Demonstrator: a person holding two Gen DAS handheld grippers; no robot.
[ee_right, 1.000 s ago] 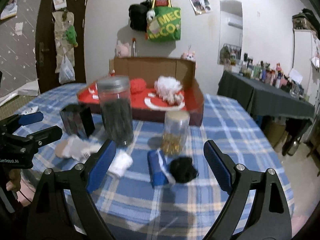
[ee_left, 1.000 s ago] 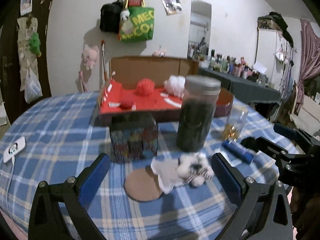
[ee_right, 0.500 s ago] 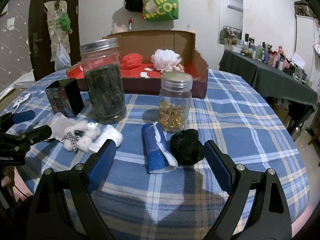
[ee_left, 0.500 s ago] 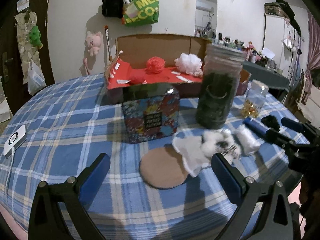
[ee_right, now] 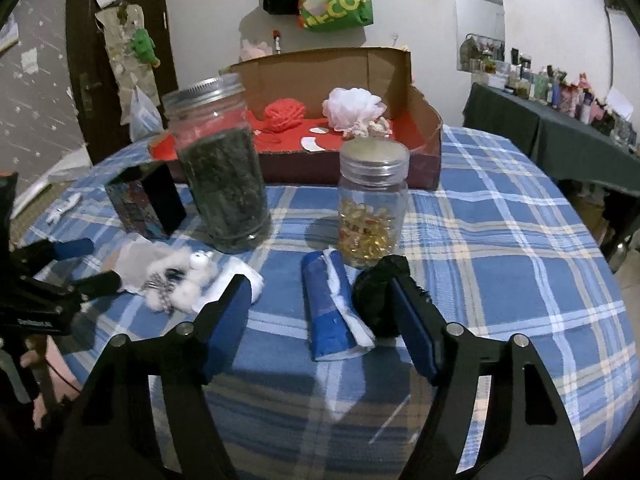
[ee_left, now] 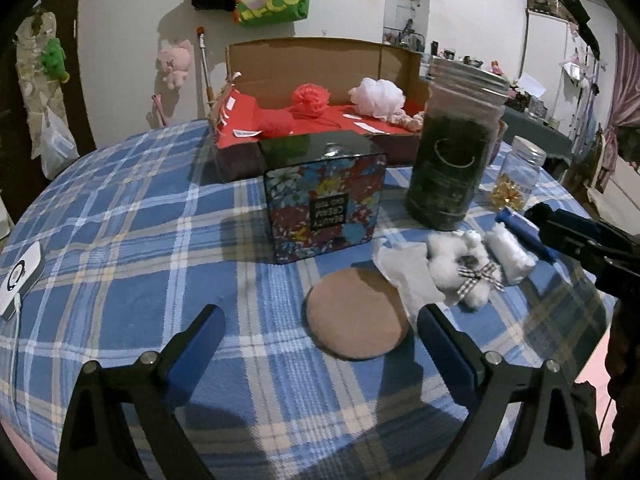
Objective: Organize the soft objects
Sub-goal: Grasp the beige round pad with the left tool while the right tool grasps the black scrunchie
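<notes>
My left gripper [ee_left: 318,344] is open and empty just above the table; a round tan pad [ee_left: 356,314] lies between its fingers. A white fluffy toy with a checked bow [ee_left: 460,270], a white cloth [ee_left: 408,272] and a white roll [ee_left: 510,254] lie right of the pad. My right gripper [ee_right: 320,320] is open low over a rolled blue and white cloth [ee_right: 334,308]. A black fluffy ball [ee_right: 378,292] touches its right finger. A cardboard box [ee_right: 424,132] with a red floor holds a red yarn ball [ee_right: 284,114] and a white pouf [ee_right: 352,108].
A floral tin box [ee_left: 324,204], a tall jar of dark leaves [ee_right: 220,164] and a small jar of yellow capsules [ee_right: 372,208] stand between the soft things and the cardboard box. A white device [ee_left: 20,278] lies at the left table edge.
Both grippers have moved forward and lower toward the table. The right gripper now straddles the blue roll, with the black ball at its right finger. Nothing has been grasped.
</notes>
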